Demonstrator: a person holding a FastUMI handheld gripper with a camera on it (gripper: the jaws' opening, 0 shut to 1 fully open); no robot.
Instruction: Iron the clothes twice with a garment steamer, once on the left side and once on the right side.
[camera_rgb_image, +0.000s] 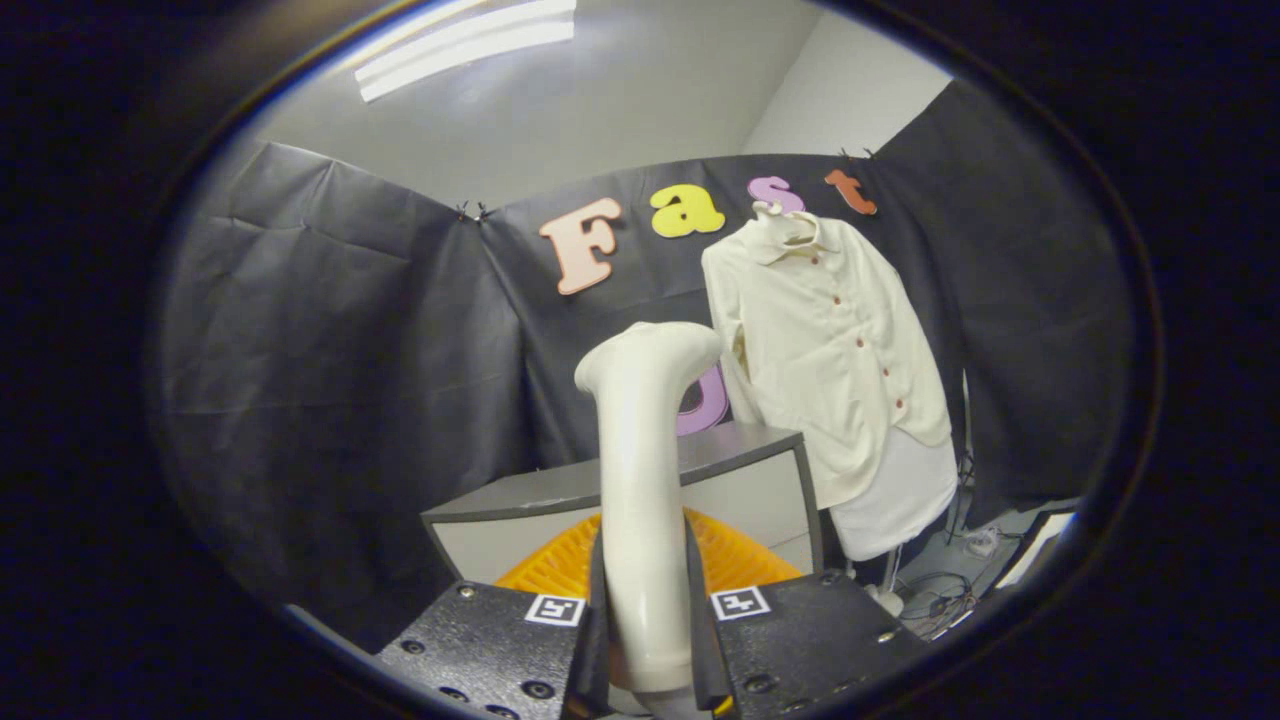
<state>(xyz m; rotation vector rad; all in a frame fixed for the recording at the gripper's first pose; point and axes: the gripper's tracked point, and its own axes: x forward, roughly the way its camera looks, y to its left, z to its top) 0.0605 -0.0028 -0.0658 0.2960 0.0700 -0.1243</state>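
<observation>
The gripper (645, 640) stands with its jaws clamped on the white handle of a garment steamer (643, 470), which rises upright between the two black fingers (470, 640), its head bent toward the right at the top. Beneath the steamer sits an orange basket (745, 565), with a grey-topped table (740, 450) just beyond it. Farther off and to the right, well apart from the steamer, a cream button-up shirt (830, 350) hangs against the booth's black cloth wall, over a white ironing form (900, 500), with cables (940, 590) lying on the floor below.
</observation>
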